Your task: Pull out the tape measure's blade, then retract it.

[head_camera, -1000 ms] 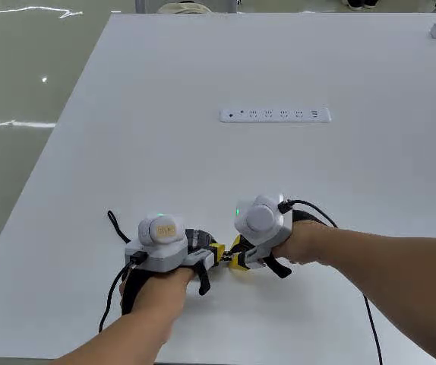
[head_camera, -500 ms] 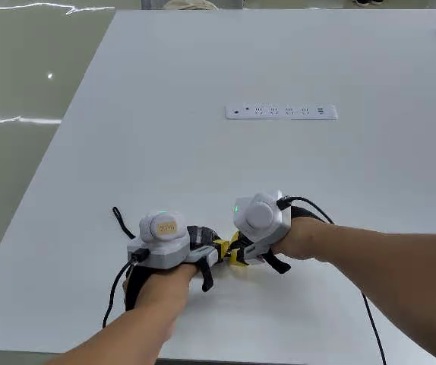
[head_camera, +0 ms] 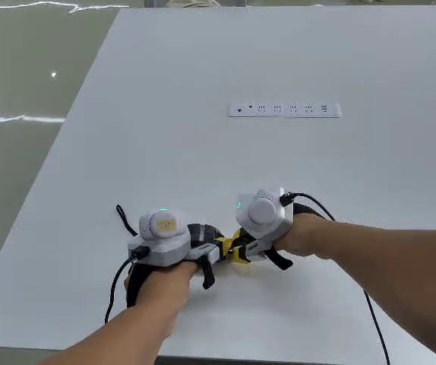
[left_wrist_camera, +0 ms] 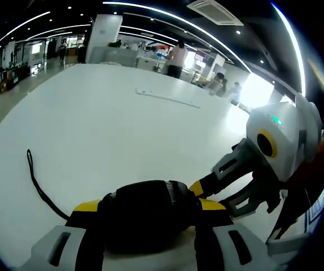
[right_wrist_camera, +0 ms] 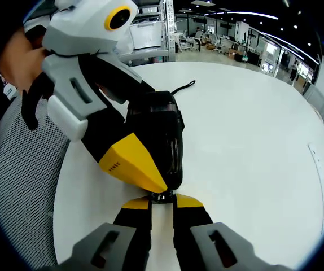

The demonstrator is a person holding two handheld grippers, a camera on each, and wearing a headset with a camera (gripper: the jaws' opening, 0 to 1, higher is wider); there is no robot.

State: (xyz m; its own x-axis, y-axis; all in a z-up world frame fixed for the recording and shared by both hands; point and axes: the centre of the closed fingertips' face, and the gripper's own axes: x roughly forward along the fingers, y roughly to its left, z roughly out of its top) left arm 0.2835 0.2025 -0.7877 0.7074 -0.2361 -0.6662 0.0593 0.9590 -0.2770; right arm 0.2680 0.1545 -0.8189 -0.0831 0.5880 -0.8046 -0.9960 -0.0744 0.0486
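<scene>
A black tape measure point(left_wrist_camera: 149, 219) lies on the white table point(head_camera: 203, 152) near its front edge. My left gripper point(left_wrist_camera: 150, 206) is shut on its body, with a yellow-tipped jaw on either side. In the right gripper view the case point(right_wrist_camera: 157, 132) sits just ahead of my right gripper point(right_wrist_camera: 161, 200). That gripper's yellow tips are pinched on the small blade hook at the case's mouth. No blade length shows between hook and case. In the head view the left gripper point(head_camera: 216, 247) and right gripper point(head_camera: 237, 251) meet tip to tip, and the tape measure point(head_camera: 203, 237) is mostly hidden between them.
A white power strip point(head_camera: 284, 109) lies mid-table, well beyond the grippers. The tape measure's black wrist strap point(head_camera: 123, 219) trails to the left. A black cable point(head_camera: 317, 207) runs back from the right gripper. The table's left edge drops to a shiny floor point(head_camera: 20, 91).
The head view has shifted slightly. Both grippers stay together on the tape measure with no visible move.
</scene>
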